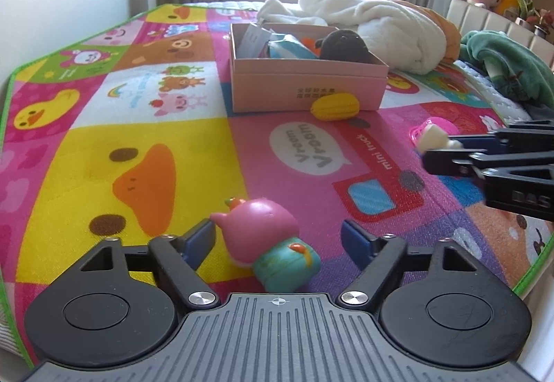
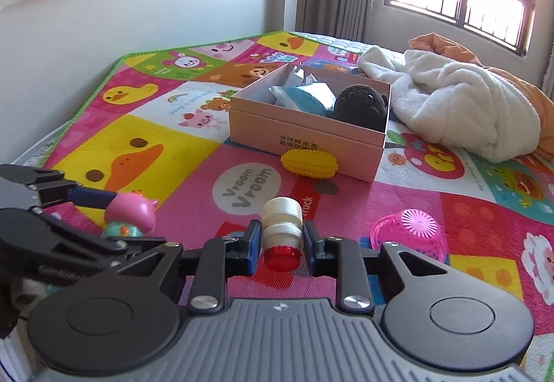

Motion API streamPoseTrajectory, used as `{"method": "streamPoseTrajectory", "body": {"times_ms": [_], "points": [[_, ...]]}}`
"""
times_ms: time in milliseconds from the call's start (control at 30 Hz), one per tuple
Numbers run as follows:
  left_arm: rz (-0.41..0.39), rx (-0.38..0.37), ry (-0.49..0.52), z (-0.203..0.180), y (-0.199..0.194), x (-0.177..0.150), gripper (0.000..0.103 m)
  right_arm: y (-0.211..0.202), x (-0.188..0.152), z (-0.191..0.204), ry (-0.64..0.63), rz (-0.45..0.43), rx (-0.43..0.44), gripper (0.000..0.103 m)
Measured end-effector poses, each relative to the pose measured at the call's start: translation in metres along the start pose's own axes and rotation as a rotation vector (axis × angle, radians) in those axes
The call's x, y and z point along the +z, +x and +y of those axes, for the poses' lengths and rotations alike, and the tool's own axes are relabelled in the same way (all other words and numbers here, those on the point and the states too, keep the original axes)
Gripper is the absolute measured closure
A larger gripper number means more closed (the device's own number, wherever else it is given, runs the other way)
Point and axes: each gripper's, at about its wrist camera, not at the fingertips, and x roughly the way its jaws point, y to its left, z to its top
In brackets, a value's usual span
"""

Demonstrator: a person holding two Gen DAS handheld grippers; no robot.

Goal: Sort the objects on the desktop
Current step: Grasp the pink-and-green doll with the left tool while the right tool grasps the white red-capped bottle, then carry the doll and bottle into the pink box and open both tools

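Observation:
My left gripper [image 1: 278,238] is open around a pink pig figurine with a teal body [image 1: 268,243], which lies on the play mat between the fingers; it also shows in the right wrist view [image 2: 128,214]. My right gripper [image 2: 281,241] is shut on a small white bottle with a red cap [image 2: 281,228], also seen in the left wrist view [image 1: 432,136]. A pink cardboard box [image 1: 304,87] holds a black plush [image 1: 342,44] and packets. A yellow toy corn [image 1: 335,106] lies against the box front.
A pink plastic basket [image 2: 412,231] lies on its side to the right of my right gripper. A white blanket [image 2: 460,105] and orange cloth are piled behind the box. Green clothing [image 1: 509,63] lies at the right. The colourful play mat [image 1: 138,139] covers the bed.

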Motion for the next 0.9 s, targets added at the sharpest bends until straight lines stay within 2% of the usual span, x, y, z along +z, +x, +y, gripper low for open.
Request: {"method": "streamPoseTrajectory", "body": {"times_ms": [33, 100, 133, 233, 433, 567, 667, 767, 833, 900], "points": [[0.002, 0.003, 0.002, -0.001, 0.001, 0.001, 0.035, -0.004, -0.001, -0.001, 0.001, -0.002, 0.004, 0.078], [0.005, 0.015, 0.001, -0.002, 0.002, 0.002, 0.043, -0.01, -0.004, -0.003, 0.002, -0.009, 0.007, 0.078], [0.003, 0.02, 0.004, -0.002, 0.003, 0.003, 0.052, -0.013, -0.005, -0.004, 0.003, -0.011, 0.009, 0.078], [-0.015, -0.005, 0.031, -0.005, -0.002, 0.007, 0.055, -0.017, -0.008, -0.008, 0.017, -0.018, 0.016, 0.078], [-0.101, -0.054, 0.157, -0.022, -0.019, 0.03, 0.056, -0.027, -0.011, -0.021, 0.076, -0.036, 0.03, 0.078], [-0.19, -0.059, 0.182, -0.024, -0.016, 0.078, 0.056, -0.034, -0.01, -0.027, 0.088, -0.051, 0.048, 0.078], [-0.289, -0.032, 0.193, -0.024, -0.003, 0.122, 0.056, -0.034, -0.01, -0.026, 0.086, -0.058, 0.063, 0.078], [-0.353, -0.006, 0.212, -0.021, 0.025, 0.157, 0.052, -0.029, -0.009, -0.026, 0.089, -0.054, 0.066, 0.078], [-0.316, 0.0, 0.201, -0.015, 0.045, 0.168, 0.028, -0.023, -0.008, -0.027, 0.102, -0.044, 0.062, 0.078], [-0.274, 0.017, 0.15, -0.006, 0.05, 0.164, 0.019, -0.02, -0.006, -0.028, 0.115, -0.037, 0.063, 0.078]]}}
